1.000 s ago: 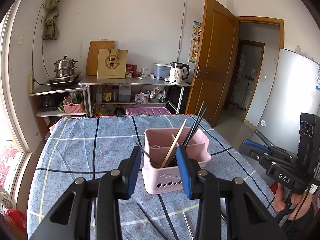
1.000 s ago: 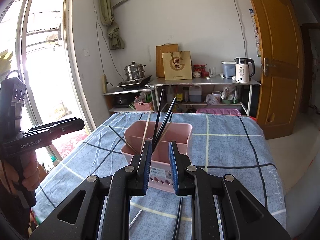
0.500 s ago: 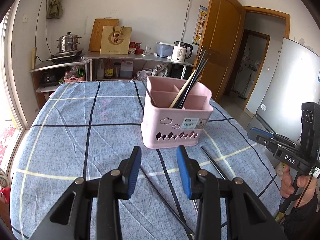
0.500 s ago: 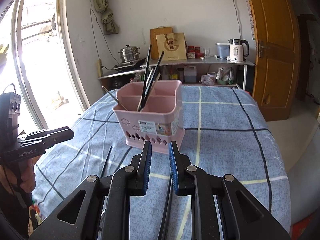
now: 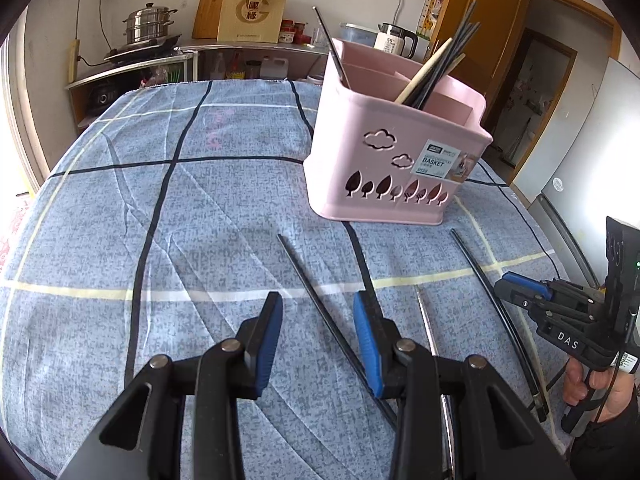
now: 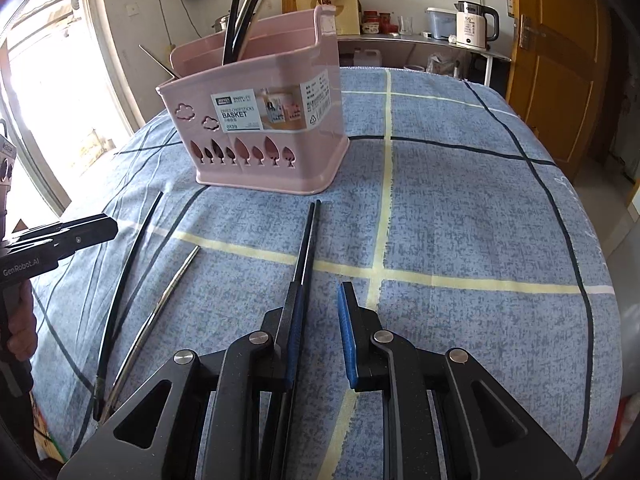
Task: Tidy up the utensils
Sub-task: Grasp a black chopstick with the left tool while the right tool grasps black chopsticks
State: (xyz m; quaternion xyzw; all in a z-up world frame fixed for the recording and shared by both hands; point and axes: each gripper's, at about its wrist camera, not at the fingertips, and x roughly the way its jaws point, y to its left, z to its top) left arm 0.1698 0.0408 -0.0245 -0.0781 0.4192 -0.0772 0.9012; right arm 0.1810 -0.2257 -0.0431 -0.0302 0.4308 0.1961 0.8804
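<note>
Chopsticks loose on cloth before pink basket (image 5: 394, 168); both grippers apart, empty. Left gripper (image 5: 318, 342) straddles black chopstick (image 5: 316, 292); right gripper (image 6: 318, 334) beside black pair (image 6: 306, 240). Risk: thin stick rolls, pad skids, wrinkled cloth gets pinched

A home kitchen: steamer pot (image 5: 149, 24), kettle (image 6: 476, 24), cutting board (image 5: 208, 8) and bottles on a metal shelf (image 5: 256, 46).

Both grippers tilt downward — left gripper (image 5: 318, 336) with jaws parted and empty, right gripper (image 6: 318, 336) parted more narrowly, also empty.
</note>
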